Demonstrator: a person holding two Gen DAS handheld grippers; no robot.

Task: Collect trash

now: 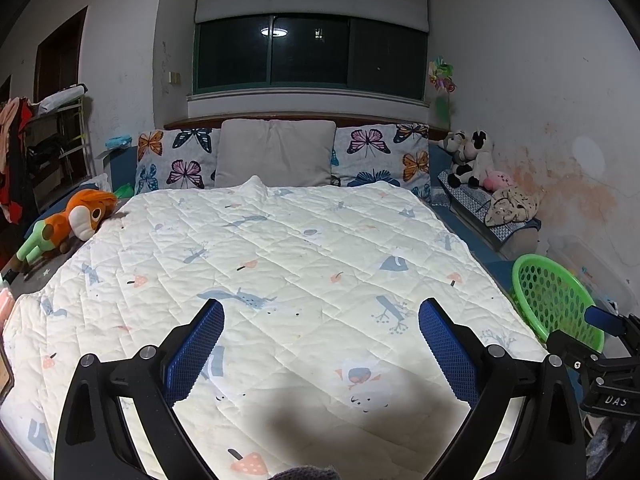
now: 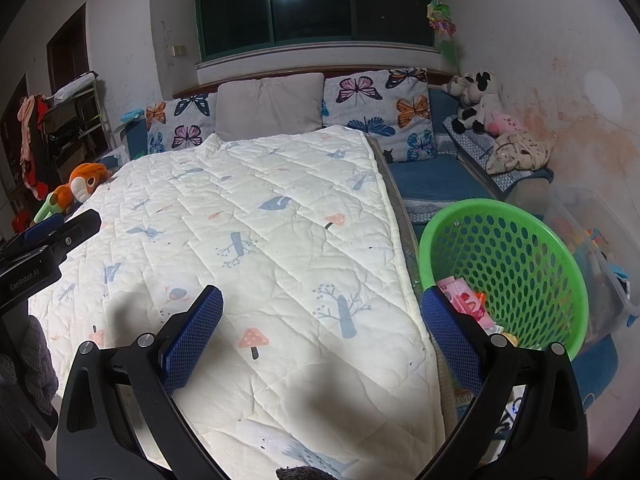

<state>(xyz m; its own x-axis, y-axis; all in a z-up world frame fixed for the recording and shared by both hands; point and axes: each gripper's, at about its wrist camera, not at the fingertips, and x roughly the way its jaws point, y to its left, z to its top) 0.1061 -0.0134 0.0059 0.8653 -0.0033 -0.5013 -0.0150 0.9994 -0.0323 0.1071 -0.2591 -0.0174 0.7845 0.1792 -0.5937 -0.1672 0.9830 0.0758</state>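
A green perforated basket (image 2: 516, 264) stands at the bed's right side and holds pink and red wrappers (image 2: 464, 300). It also shows in the left wrist view (image 1: 556, 300). My left gripper (image 1: 320, 320) is open and empty above the white quilt (image 1: 280, 260). My right gripper (image 2: 320, 308) is open and empty, over the quilt's right edge, its right finger in front of the basket. No loose trash shows on the quilt. The right gripper also shows in the left wrist view (image 1: 600, 344), and the left gripper in the right wrist view (image 2: 52, 236).
Butterfly pillows (image 1: 176, 156) and a grey pillow (image 1: 276, 152) lean on the headboard. An orange plush toy (image 1: 76, 220) lies at the bed's left edge. Plush toys (image 2: 480, 104) and cloth sit at the right. A clear plastic bin (image 2: 592, 248) stands behind the basket.
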